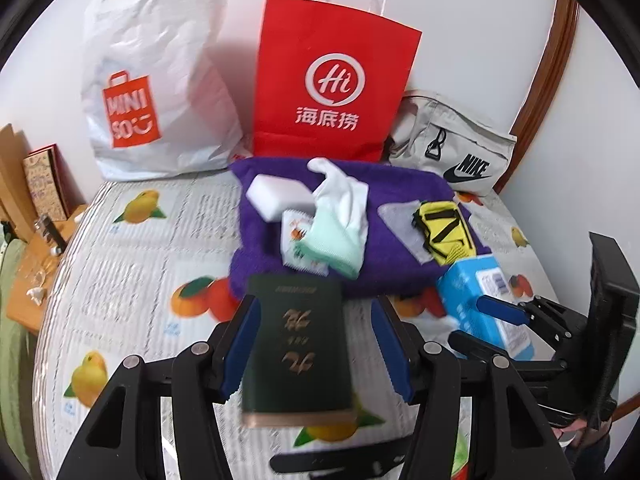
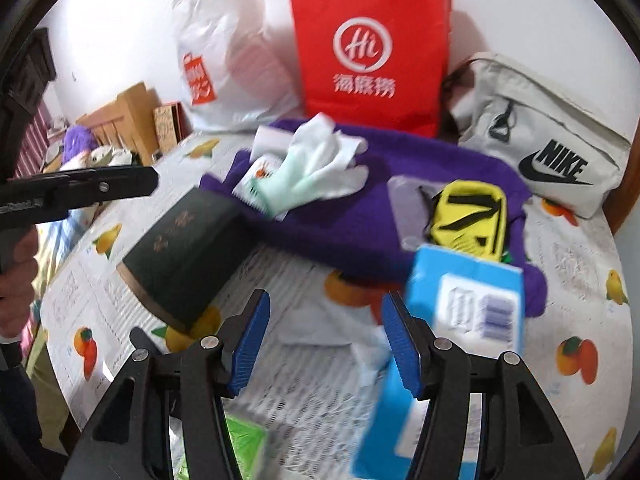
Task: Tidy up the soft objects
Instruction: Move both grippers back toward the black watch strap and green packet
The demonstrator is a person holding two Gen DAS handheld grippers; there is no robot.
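A purple towel (image 1: 400,200) (image 2: 340,236) lies on the fruit-print cloth. On it sit a white sponge (image 1: 276,192), a white and mint glove (image 1: 340,220) (image 2: 312,172) and a yellow pouch (image 1: 444,232) (image 2: 468,216). My left gripper (image 1: 314,308) is open around a dark green box (image 1: 298,344) (image 2: 188,256). The box touches the left pad, and a gap shows at the right pad. My right gripper (image 2: 328,304) (image 1: 492,324) is open, with only cloth between its pads. A blurred blue box (image 2: 460,308) (image 1: 472,292) leans against its right finger.
A white plastic shopping bag (image 1: 160,80), a red paper bag (image 1: 336,80) and a grey Nike bag (image 1: 460,148) stand along the wall behind the towel. A green packet (image 2: 244,444) lies under my right gripper. Wooden furniture (image 1: 24,280) borders the table's left edge.
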